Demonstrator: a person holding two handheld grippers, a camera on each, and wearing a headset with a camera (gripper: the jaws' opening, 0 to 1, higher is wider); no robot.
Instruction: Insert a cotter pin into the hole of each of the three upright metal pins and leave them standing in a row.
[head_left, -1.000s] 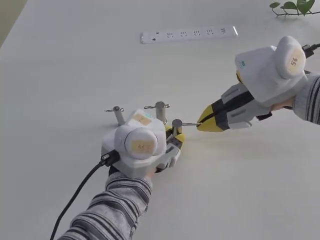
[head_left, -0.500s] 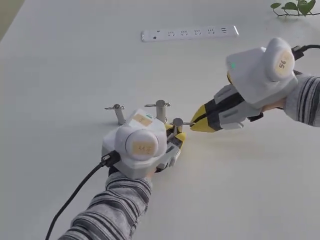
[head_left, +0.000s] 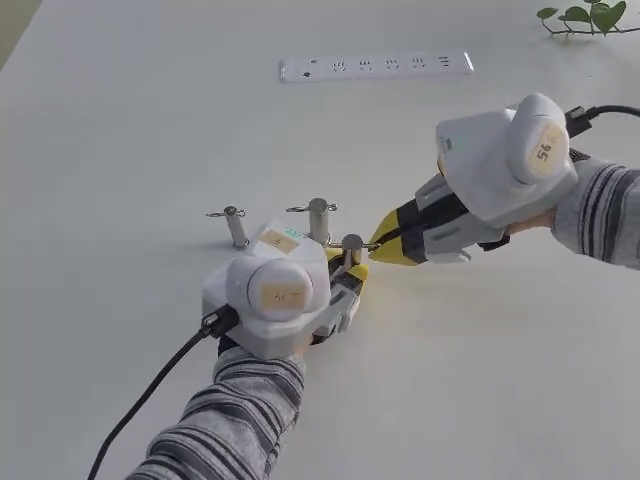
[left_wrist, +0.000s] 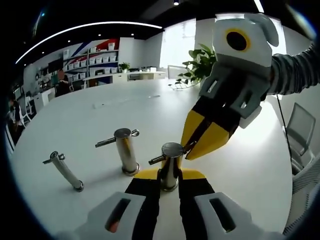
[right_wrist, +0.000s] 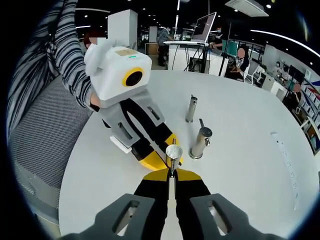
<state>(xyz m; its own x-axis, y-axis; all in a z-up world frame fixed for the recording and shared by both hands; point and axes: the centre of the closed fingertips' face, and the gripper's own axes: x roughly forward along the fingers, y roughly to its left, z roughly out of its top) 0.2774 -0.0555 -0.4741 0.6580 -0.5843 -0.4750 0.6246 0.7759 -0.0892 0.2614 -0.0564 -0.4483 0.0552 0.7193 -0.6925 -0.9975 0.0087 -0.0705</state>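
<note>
On the white table (head_left: 150, 120), the right gripper (head_left: 376, 246) has closed in from 3 o'clock. The left gripper (head_left: 348, 268) clamps the third metal pin (head_left: 352, 244) at its base. The middle pin (head_left: 318, 220) and far pin (head_left: 236, 226) stand finished at 10 o'clock. The right gripper pinches the cotter pin (left_wrist: 155, 160), whose tip now pokes through the hole, so insertion looks nearly complete.

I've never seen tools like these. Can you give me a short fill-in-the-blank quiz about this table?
___ upright metal pins stand on the white table. Away from the grippers, ___ of them already carry cotter pins. The left gripper, clamping the third pin, and the right gripper, pinching the last cotter pin, both have ___ jaw tips.
Missing words: three, two, yellow.
</note>
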